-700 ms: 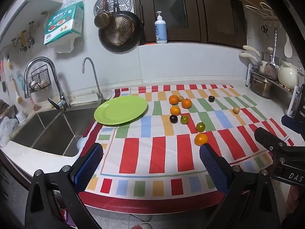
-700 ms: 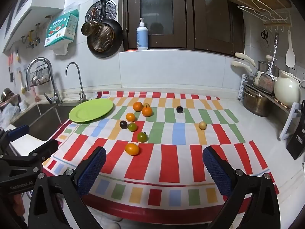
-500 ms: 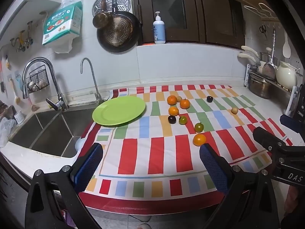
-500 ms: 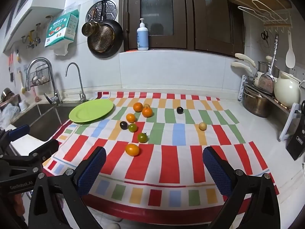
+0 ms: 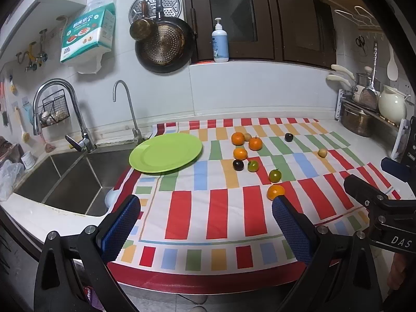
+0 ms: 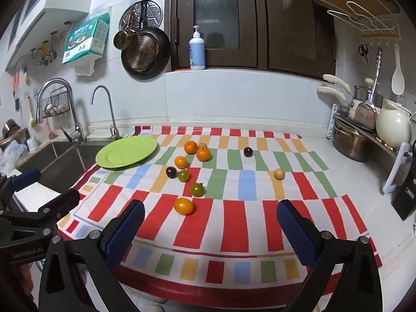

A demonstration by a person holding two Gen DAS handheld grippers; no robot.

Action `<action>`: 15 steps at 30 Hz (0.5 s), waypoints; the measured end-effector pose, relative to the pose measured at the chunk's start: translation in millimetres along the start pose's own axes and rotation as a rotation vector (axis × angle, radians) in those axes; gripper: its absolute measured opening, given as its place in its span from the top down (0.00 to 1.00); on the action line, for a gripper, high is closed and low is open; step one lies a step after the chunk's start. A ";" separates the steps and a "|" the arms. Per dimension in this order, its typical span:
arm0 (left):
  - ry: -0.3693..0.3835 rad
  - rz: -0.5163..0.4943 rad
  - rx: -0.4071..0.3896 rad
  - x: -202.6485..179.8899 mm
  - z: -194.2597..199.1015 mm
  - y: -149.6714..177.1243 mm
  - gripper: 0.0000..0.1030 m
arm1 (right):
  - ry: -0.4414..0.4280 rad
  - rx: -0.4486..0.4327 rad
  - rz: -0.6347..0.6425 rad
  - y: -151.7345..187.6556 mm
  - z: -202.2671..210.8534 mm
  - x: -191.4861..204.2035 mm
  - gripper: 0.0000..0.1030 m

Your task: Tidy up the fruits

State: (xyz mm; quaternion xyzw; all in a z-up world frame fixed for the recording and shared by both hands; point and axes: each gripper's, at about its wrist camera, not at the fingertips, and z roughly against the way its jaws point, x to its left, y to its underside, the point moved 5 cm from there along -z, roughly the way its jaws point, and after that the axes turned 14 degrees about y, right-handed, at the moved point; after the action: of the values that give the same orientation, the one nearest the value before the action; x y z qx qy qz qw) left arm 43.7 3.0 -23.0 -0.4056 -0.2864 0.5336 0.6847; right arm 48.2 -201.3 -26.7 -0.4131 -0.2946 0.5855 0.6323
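- striped cloth (image 6: 234,215) covers the counter, near edge hangs over the front; this is the landmark
- sink (image 5: 65,179) just off the cloth's left edge, two taps behind it
- green plate (image 6: 126,152) on the cloth's far-left corner, nothing on it, rim reaching out toward the sink
- left gripper (image 5: 206,208) hovers over the cloth's near edge, left half; jaws spread wide, nothing between them
- right gripper (image 6: 210,212) hovers over the cloth's near edge, right half; jaws also wide apart, holding nothing
- fruits all loose on the cloth, right of the plate
- nearest orange (image 6: 183,206) at mid-cloth, closest to the near edge, apart from both grippers
- three more oranges (image 6: 191,147) clustered toward the cloth's far side, just right of the plate
- two green fruits (image 6: 197,189) between that cluster and the nearest orange
- dark plum (image 6: 171,172) touching or just beside the left green one
- second dark plum (image 6: 248,151) alone, far-right part of the cloth
- small pale fruit (image 6: 279,174) alone, right side of the cloth
- another small pale one (image 6: 202,145) behind the orange cluster, mostly hidden
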 end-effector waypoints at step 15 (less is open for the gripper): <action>-0.003 0.004 -0.004 2.6 2.2 -2.6 0.00 | -0.002 0.001 0.002 0.1 -2.8 4.6 0.01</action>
State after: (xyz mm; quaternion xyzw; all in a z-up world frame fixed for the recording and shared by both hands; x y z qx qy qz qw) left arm 44.0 5.8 -19.7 -0.4069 -0.2878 0.5349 0.6823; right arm 51.2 -197.2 -28.7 -0.4125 -0.2946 0.5867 0.6315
